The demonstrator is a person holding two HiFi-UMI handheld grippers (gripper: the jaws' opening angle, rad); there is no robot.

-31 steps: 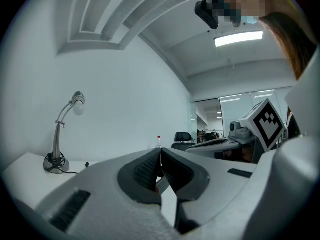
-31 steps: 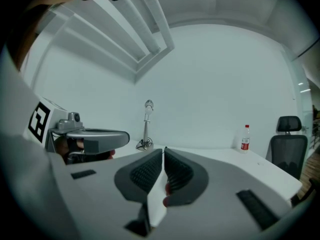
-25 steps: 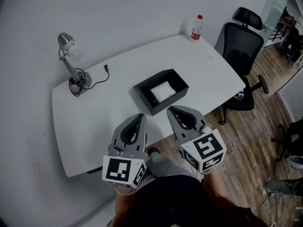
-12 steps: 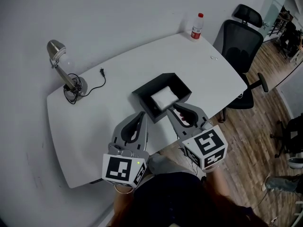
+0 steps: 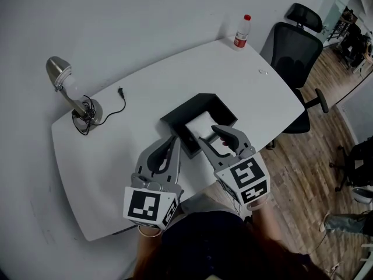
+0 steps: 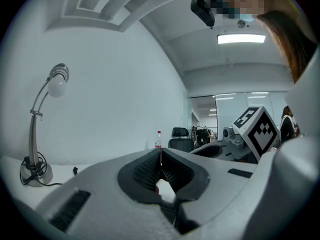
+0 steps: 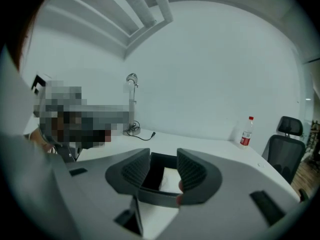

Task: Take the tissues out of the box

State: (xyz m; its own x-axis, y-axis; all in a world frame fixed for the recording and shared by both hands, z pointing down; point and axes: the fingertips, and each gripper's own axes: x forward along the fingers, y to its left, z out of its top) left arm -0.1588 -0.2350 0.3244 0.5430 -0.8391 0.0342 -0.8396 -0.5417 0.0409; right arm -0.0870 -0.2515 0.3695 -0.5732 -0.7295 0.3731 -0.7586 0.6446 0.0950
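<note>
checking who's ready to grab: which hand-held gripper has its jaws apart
The right hand-held gripper: its jaws have just been opening, with nothing between them; the left hand-held gripper is shut.

No legible text or labels.

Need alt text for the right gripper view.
The right hand-held gripper, its jaws just opening with nothing gripped, frames a black box holding white tissues on a white table. Beyond: a desk lamp at left, a red-capped bottle and an office chair at right.
</note>
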